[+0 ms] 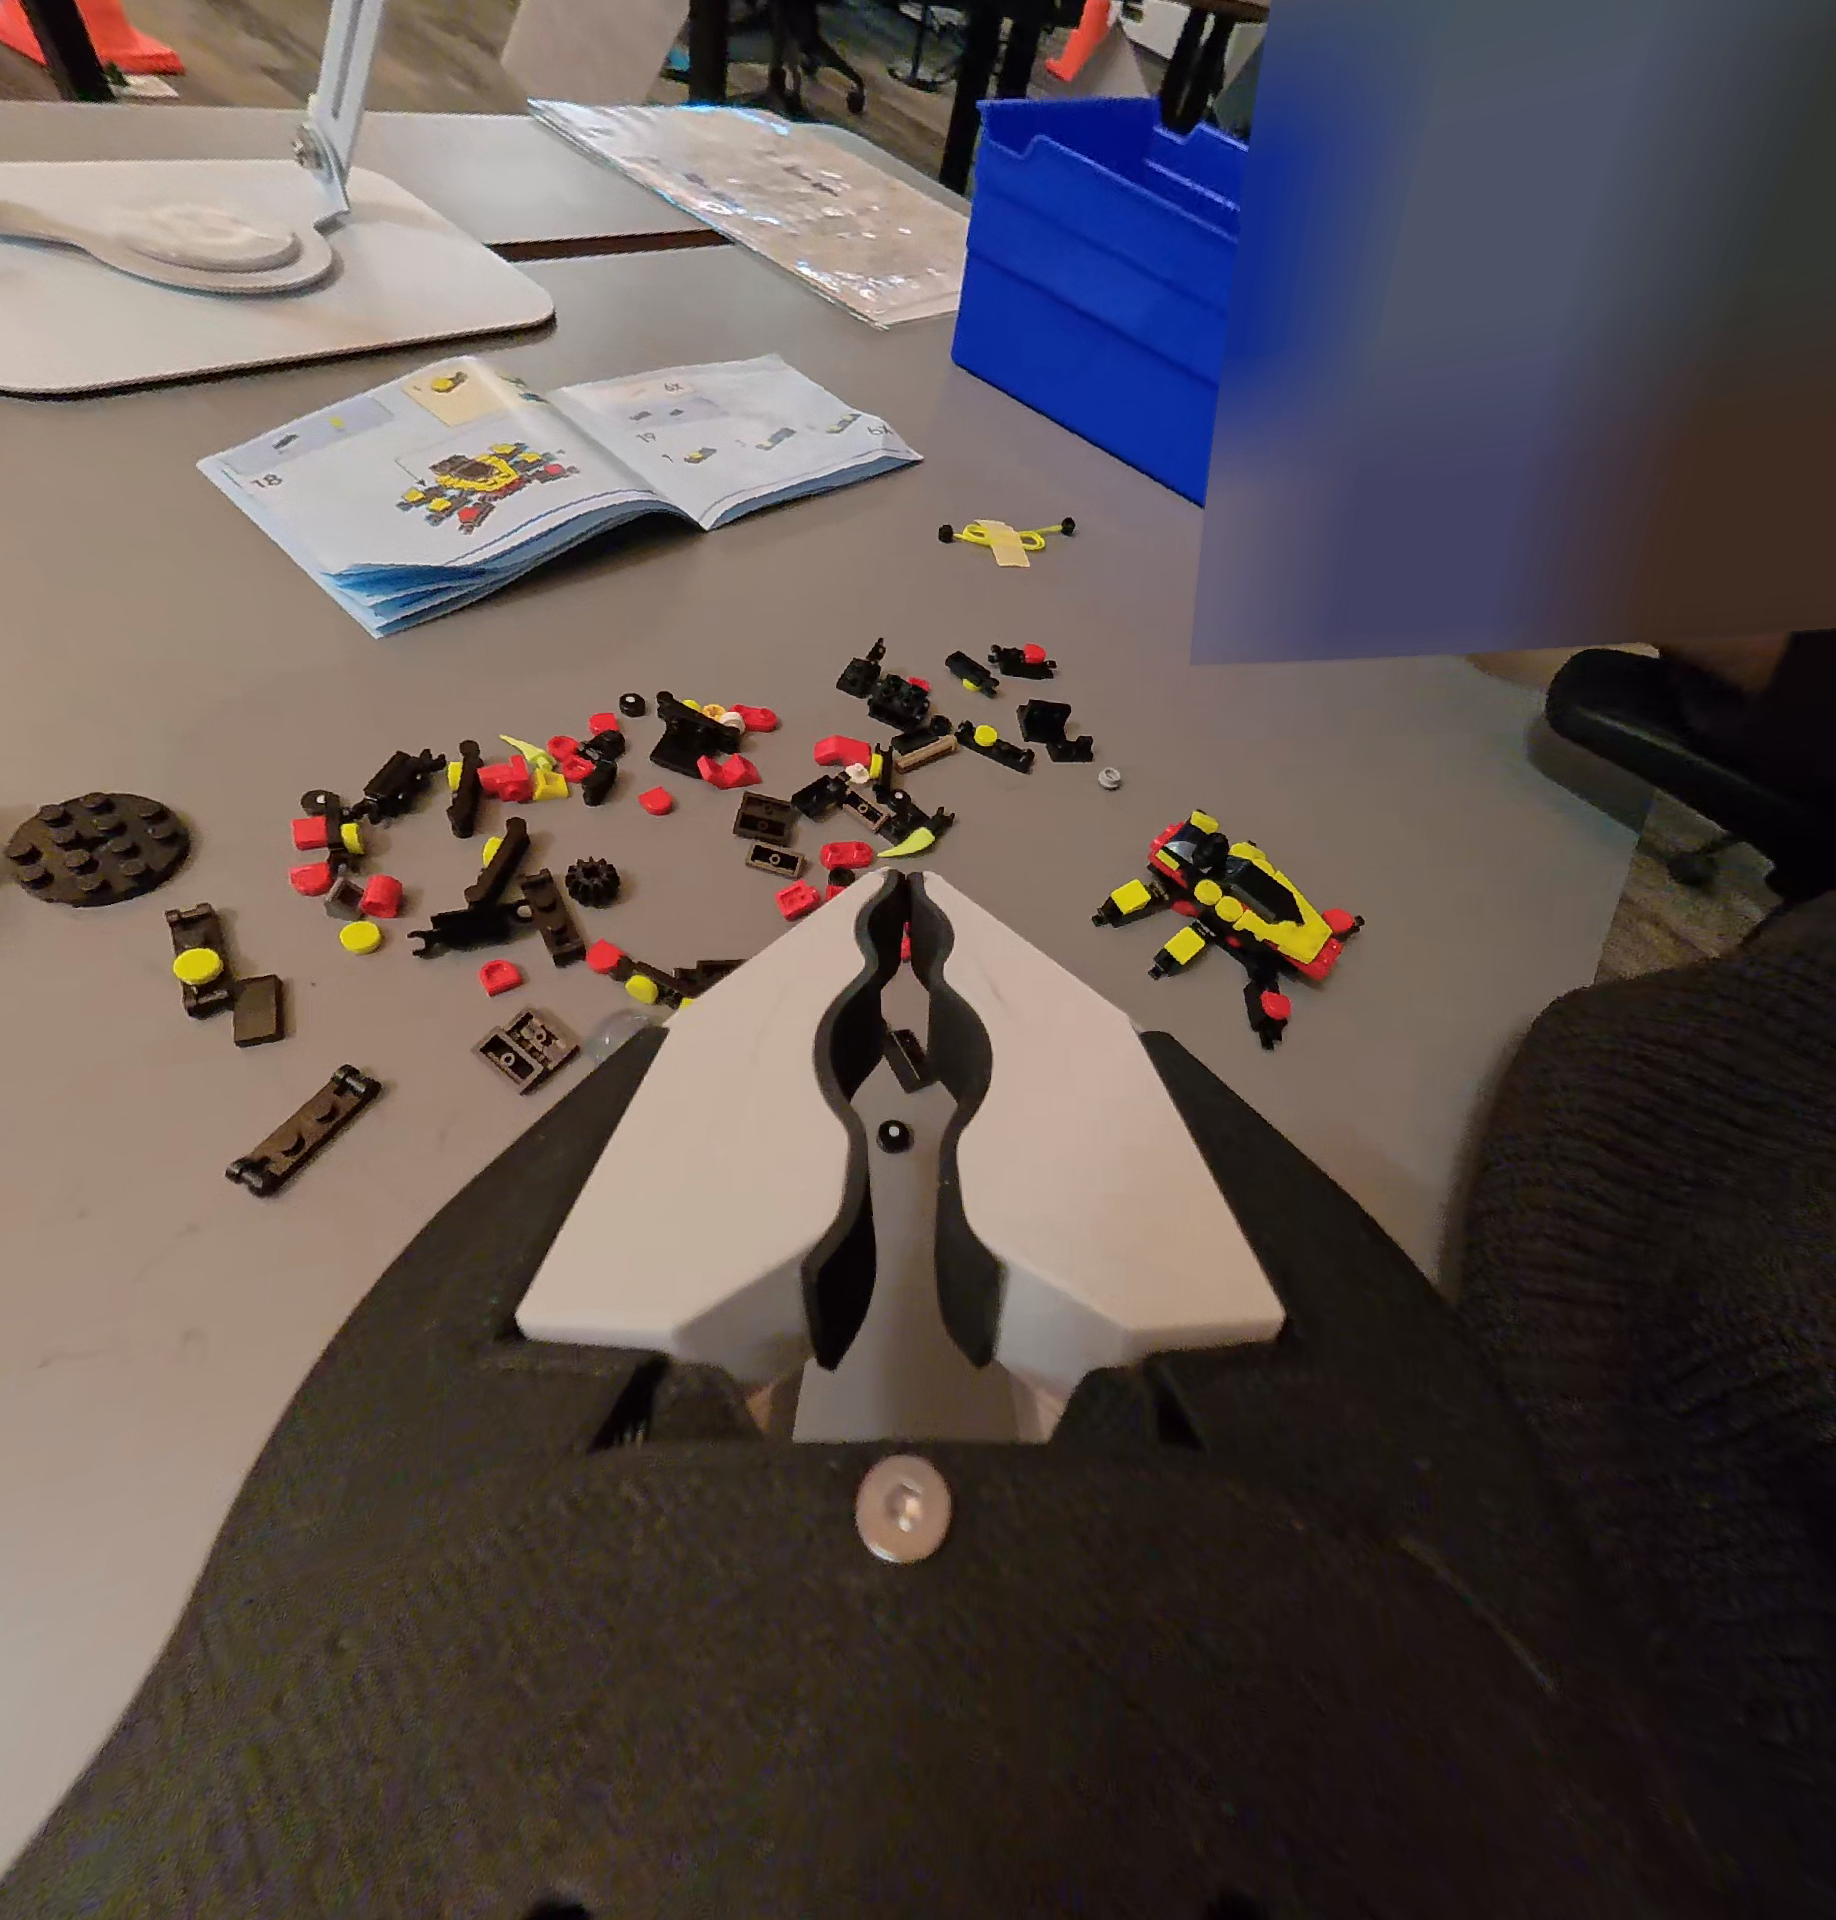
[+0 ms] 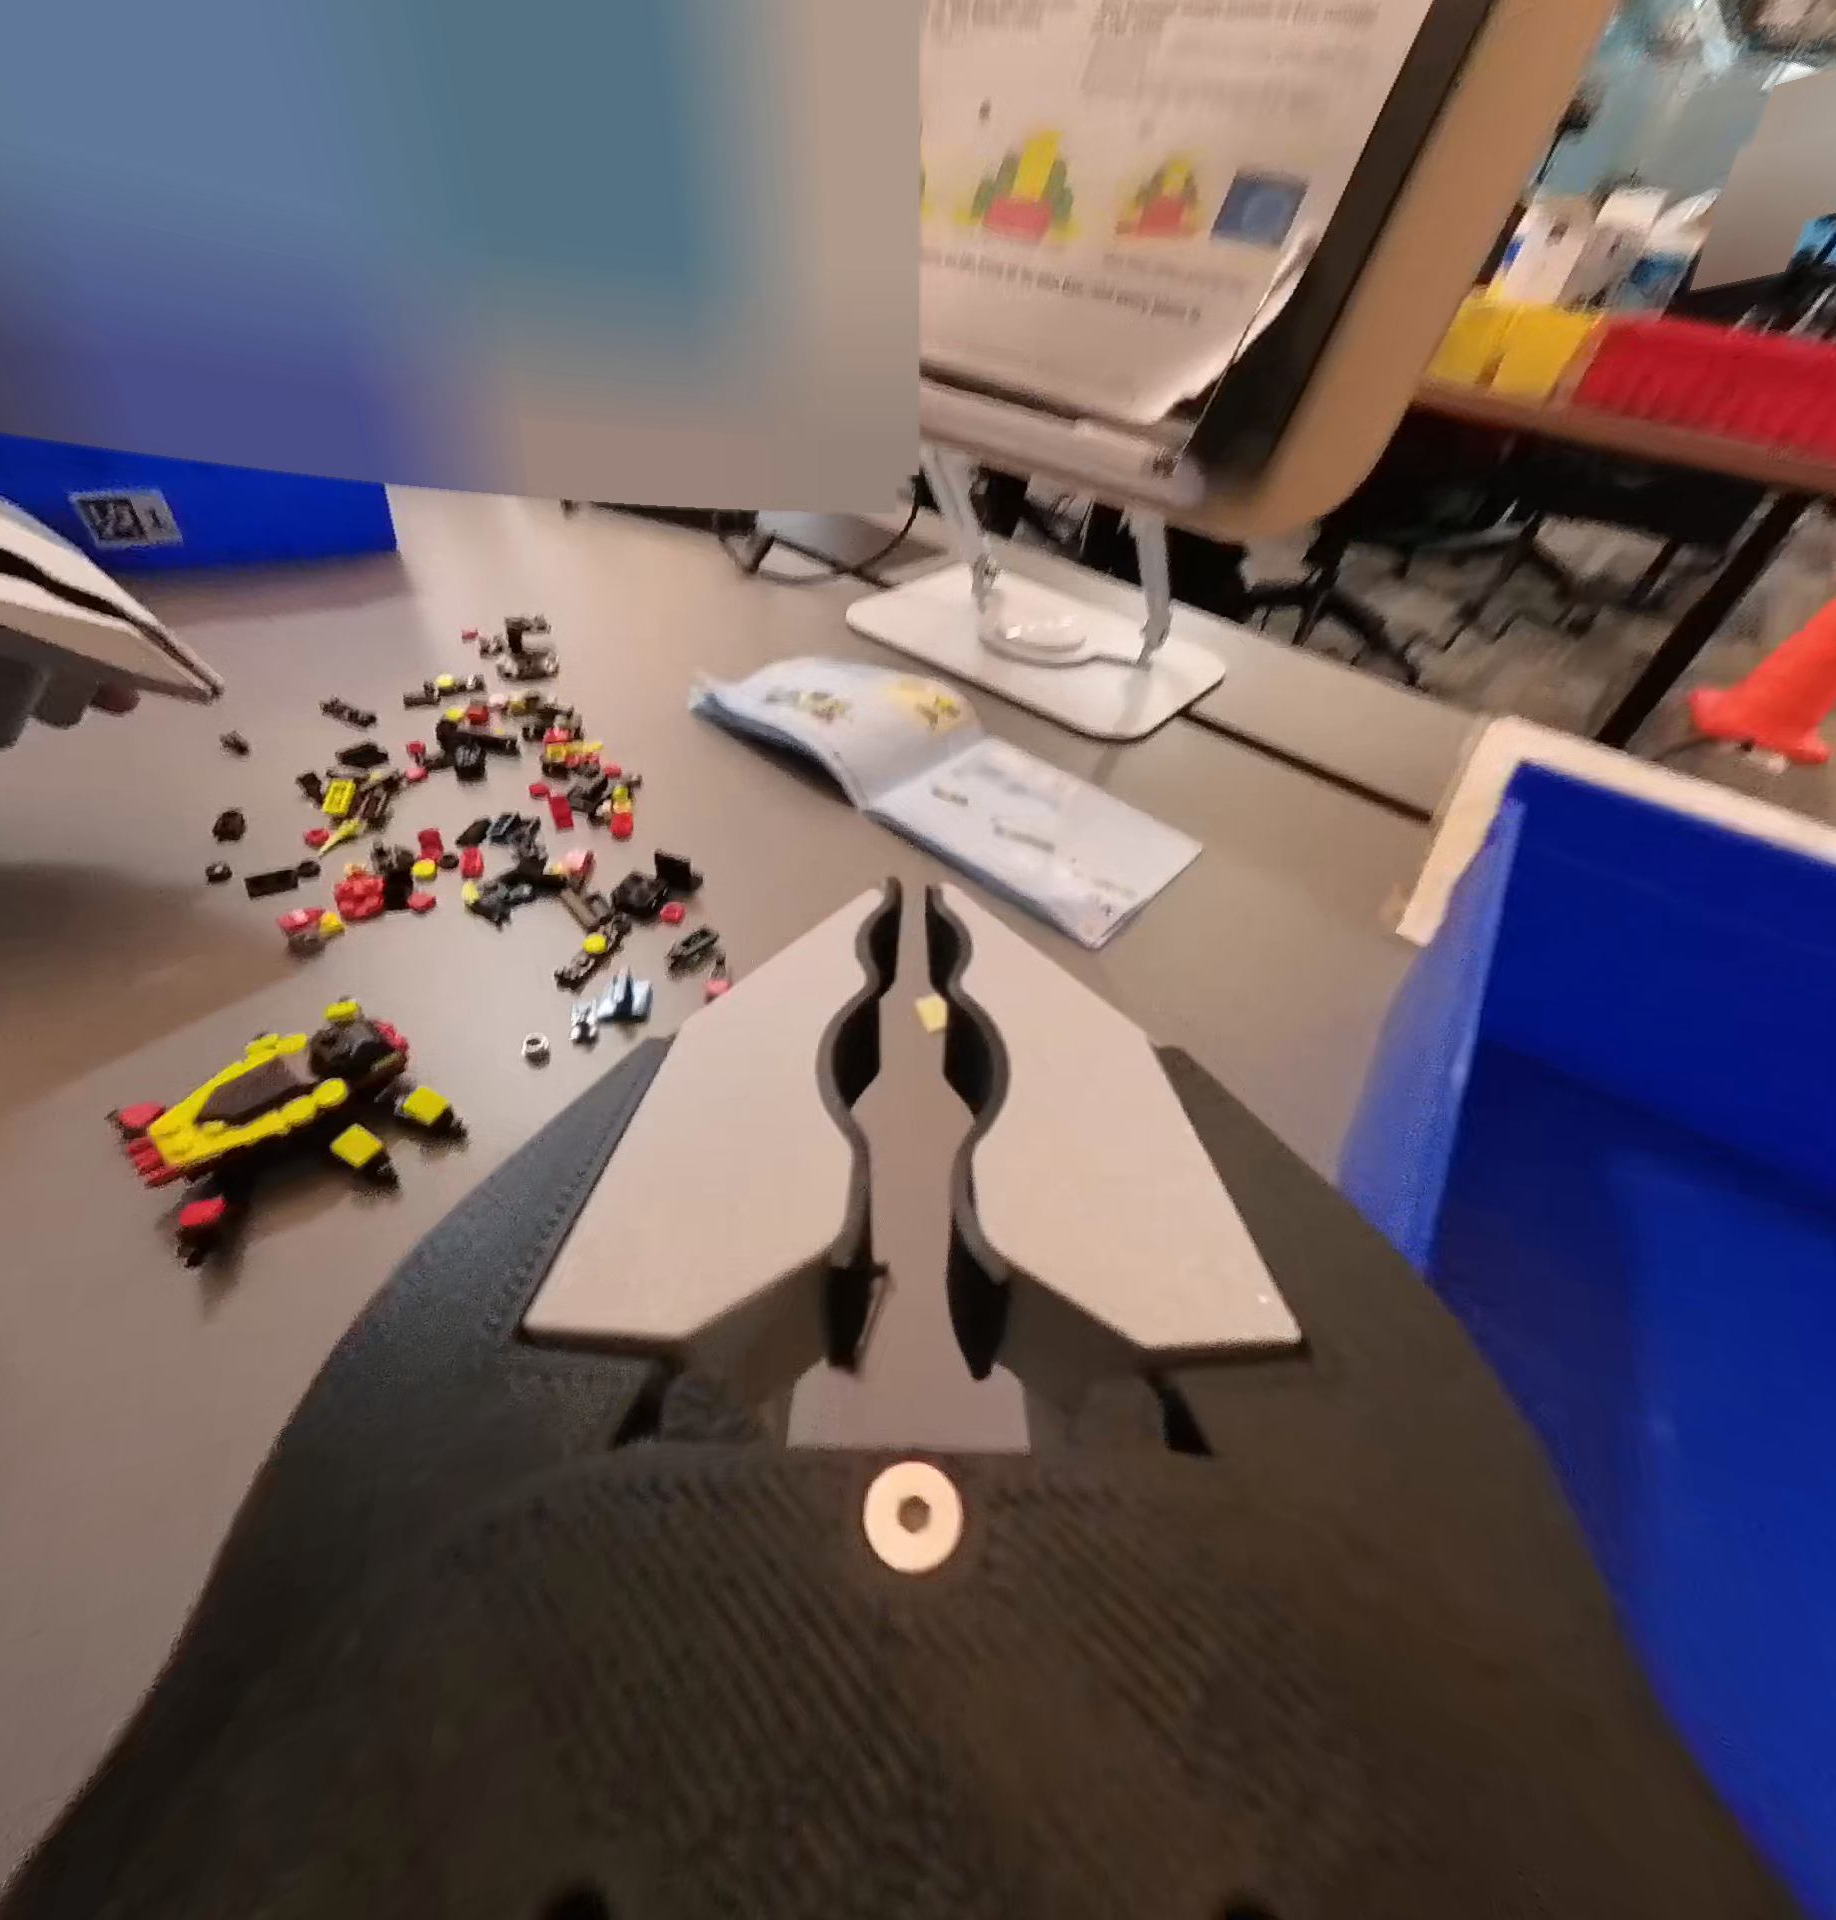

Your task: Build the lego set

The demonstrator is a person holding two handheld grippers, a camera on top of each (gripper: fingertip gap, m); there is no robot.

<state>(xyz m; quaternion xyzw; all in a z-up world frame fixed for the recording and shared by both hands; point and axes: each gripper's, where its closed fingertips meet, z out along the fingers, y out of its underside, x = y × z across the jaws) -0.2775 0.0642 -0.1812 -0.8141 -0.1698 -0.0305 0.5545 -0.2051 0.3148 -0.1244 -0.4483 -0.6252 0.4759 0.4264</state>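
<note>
A part-built yellow, red and black model (image 1: 1241, 909) stands on the grey table (image 1: 1361, 748), to the right of a spread of loose black, red and yellow pieces (image 1: 685, 821). My left gripper (image 1: 906, 883) hovers over the near edge of the spread, shut, with its tips touching and nothing seen between them. In the right wrist view the model (image 2: 270, 1117) and the pieces (image 2: 478, 821) lie to the left. My right gripper (image 2: 912, 896) is shut to a thin slit over bare table. The left gripper (image 2: 202, 686) shows at the far left.
An open instruction booklet (image 1: 540, 488) (image 2: 955, 800) lies behind the pieces. A blue bin (image 1: 1101, 281) stands at the back right, and another blue bin (image 2: 1641, 1039) is close on the right. A white stand base (image 1: 218, 270) and a round black plate (image 1: 98, 847) sit left. There is about 25 cm between the tips of the two grippers.
</note>
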